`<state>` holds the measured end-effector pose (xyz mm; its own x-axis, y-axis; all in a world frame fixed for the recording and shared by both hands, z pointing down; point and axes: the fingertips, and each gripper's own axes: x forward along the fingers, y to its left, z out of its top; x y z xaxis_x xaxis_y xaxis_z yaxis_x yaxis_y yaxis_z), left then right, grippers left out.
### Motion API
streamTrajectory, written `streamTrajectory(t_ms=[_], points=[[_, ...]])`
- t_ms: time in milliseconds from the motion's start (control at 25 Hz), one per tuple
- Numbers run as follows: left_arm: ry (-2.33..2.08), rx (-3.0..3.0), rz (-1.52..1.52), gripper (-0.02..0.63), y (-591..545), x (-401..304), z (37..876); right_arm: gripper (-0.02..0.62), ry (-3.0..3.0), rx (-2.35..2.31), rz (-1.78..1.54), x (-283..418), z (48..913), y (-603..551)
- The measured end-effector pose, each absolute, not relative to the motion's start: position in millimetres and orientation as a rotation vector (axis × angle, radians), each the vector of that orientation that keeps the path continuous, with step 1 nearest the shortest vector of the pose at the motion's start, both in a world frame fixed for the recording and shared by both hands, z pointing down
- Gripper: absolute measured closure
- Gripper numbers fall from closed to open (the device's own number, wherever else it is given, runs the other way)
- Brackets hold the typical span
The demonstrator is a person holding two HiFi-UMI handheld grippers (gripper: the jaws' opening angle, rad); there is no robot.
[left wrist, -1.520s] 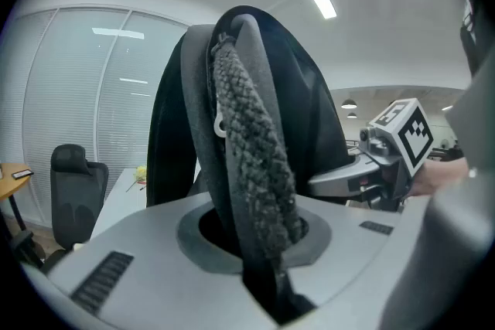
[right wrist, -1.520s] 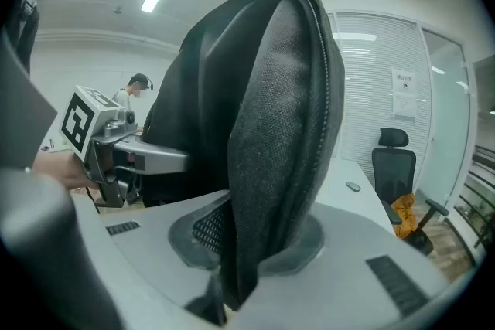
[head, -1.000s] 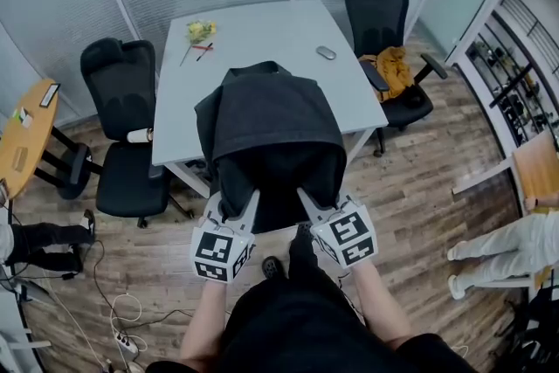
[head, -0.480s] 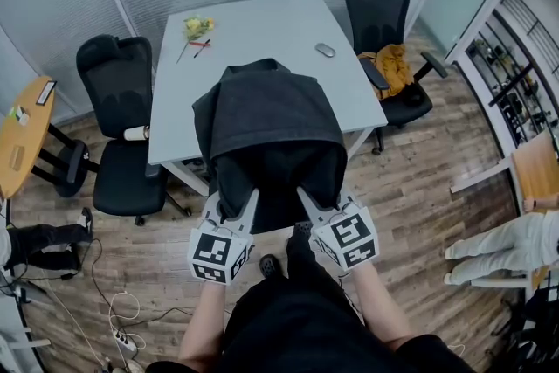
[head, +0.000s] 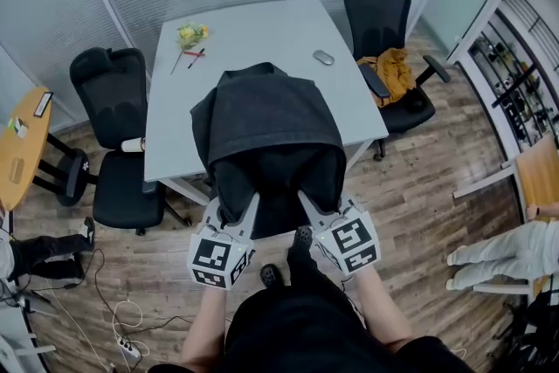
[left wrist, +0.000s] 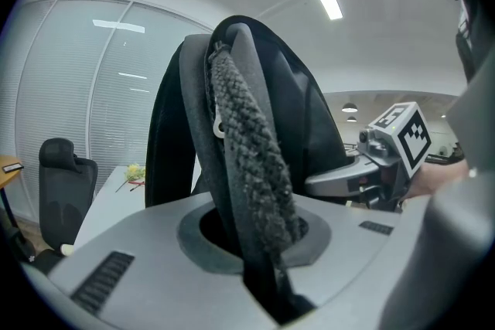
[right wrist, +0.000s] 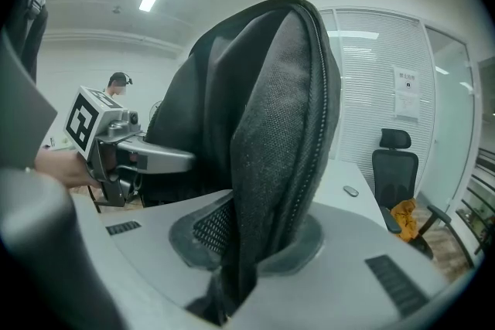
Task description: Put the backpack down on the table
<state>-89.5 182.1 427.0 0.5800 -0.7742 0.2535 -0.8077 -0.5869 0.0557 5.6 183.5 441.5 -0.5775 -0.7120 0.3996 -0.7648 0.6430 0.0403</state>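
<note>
A black backpack (head: 266, 131) hangs in the air over the near edge of the pale grey table (head: 253, 39). My left gripper (head: 246, 207) is shut on its left shoulder strap (left wrist: 247, 158), which runs up between the jaws. My right gripper (head: 307, 203) is shut on the right shoulder strap (right wrist: 282, 151). Both straps fill the gripper views, and the bag's body (left wrist: 302, 112) rises behind them. Each gripper shows in the other's view, the right gripper (left wrist: 387, 154) and the left gripper (right wrist: 116, 143).
On the table lie a yellow flower bunch with a red pen (head: 192, 37) and a computer mouse (head: 323, 57). Black office chairs stand at the left (head: 113, 127) and the far right (head: 380, 22), the latter next to an orange bag (head: 390, 70). A person's legs (head: 498, 249) show at the right.
Both grippers and the backpack have moved a little forward toward the table; the bag covers more of the table's near edge. The grips are unchanged.
</note>
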Motion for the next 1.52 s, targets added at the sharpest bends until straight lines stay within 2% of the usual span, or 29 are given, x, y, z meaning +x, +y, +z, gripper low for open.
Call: streamTrajectory(t_ms=[680,1520], points=[[-1.380,2.599,0.350,0.548,86,-51,425,0.534,-2.526,1.120,0.197,44,438,82],[-1.468,2.523,0.358,0.545,32,-17,429,0.535,-2.572,1.004,0.199,78,445,21]])
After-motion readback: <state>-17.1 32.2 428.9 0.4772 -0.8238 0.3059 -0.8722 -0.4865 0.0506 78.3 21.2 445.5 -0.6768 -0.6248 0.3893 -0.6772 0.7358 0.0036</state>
